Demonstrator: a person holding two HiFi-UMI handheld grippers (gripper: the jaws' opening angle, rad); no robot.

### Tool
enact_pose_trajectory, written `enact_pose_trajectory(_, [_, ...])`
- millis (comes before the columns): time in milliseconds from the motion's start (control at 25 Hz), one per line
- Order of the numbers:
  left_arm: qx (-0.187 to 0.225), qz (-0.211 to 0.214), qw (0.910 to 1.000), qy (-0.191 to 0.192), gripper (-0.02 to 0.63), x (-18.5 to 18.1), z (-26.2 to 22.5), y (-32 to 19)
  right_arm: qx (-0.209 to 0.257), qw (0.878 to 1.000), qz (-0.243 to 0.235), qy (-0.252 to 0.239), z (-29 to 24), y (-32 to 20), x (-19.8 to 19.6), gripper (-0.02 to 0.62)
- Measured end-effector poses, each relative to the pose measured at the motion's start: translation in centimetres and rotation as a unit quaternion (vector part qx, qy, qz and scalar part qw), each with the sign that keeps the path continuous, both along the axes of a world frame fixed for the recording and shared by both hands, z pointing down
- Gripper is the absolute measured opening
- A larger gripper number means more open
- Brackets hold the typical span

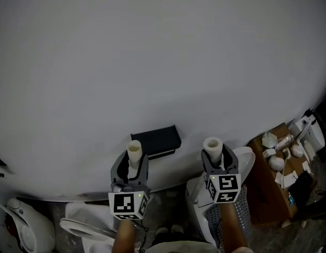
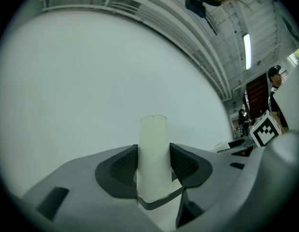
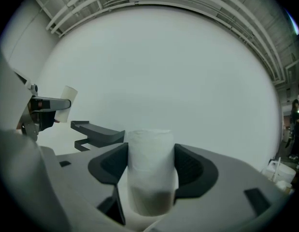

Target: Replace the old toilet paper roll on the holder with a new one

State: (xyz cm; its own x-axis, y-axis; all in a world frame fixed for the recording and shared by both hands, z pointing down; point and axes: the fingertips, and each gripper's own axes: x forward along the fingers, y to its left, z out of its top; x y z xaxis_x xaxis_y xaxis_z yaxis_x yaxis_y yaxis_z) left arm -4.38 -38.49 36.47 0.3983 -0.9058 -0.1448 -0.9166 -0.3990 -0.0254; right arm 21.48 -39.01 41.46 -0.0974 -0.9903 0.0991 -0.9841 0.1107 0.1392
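The person stands facing a plain white wall [image 1: 163, 51] with both grippers raised side by side, each carrying a roll upright.

The left gripper [image 1: 132, 165] has its jaws closed on a slim pale tube [image 1: 134, 151], which looks like the old toilet paper roll worn down to little more than its core. In the left gripper view the dark pads press on both sides of its lower half, and the top stands clear above them. The jaws sit fairly far apart, held there by the tube between them.

The right gripper [image 1: 219, 161] grips a thicker white roll [image 1: 212, 145], the new one. The right gripper view shows it wedged between the two pads, soft-looking and wider than the tube, its top just above the jaw tips.

The black holder [image 1: 156, 139] is fixed to the wall, a little above and between the two grippers. It is nearer the left one, just up and to the right of the tube. Neither roll touches it. From the right gripper view it sits off to the left, with the left gripper and its tube farther left again.

Low down at the left is a white toilet [image 1: 81, 223]. At the right edge an open brown box [image 1: 263, 186] holds small white odds and ends. In the left gripper view, people [image 2: 275, 93] stand in the distance under a strip light [image 2: 247, 51].
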Motion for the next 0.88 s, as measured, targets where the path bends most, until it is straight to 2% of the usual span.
enact_pose_trajectory(120, [0.001,-0.026,0.9993,0.025,0.202,-3.2,-0.1,0.4,-0.003,1.0,-0.014,0.019,0.3,-0.5,-1.4,0.285])
enact_pose_trajectory(240, [0.0,-0.046,0.9984,0.033,0.202,-5.5,0.0,0.8,-0.007,0.999,-0.028,0.036,0.7,-1.1,-2.7,0.285])
enact_pose_trajectory(480, [-0.006,-0.059,0.9975,0.037,0.202,-6.9,0.3,1.1,-0.014,0.998,-0.037,0.046,1.3,-1.9,-3.6,0.285])
enact_pose_trajectory(600, [-0.007,-0.062,0.9976,0.029,0.202,-7.3,0.4,1.2,-0.019,0.996,-0.044,0.069,1.5,-2.1,-3.9,0.285])
enact_pose_trajectory(680, [-0.008,-0.061,0.9977,0.027,0.202,-7.5,0.5,1.2,-0.022,0.993,-0.051,0.104,1.7,-2.4,-4.2,0.285])
enact_pose_trajectory(760, [-0.008,-0.06,0.9979,0.023,0.204,-7.6,0.6,1.1,-0.023,0.984,-0.063,0.165,2.0,-2.9,-4.5,0.284])
enact_pose_trajectory(880, [-0.009,-0.059,0.9981,0.016,0.202,-7.6,0.7,1.0,-0.025,0.958,-0.086,0.273,2.8,-3.6,-4.9,0.284])
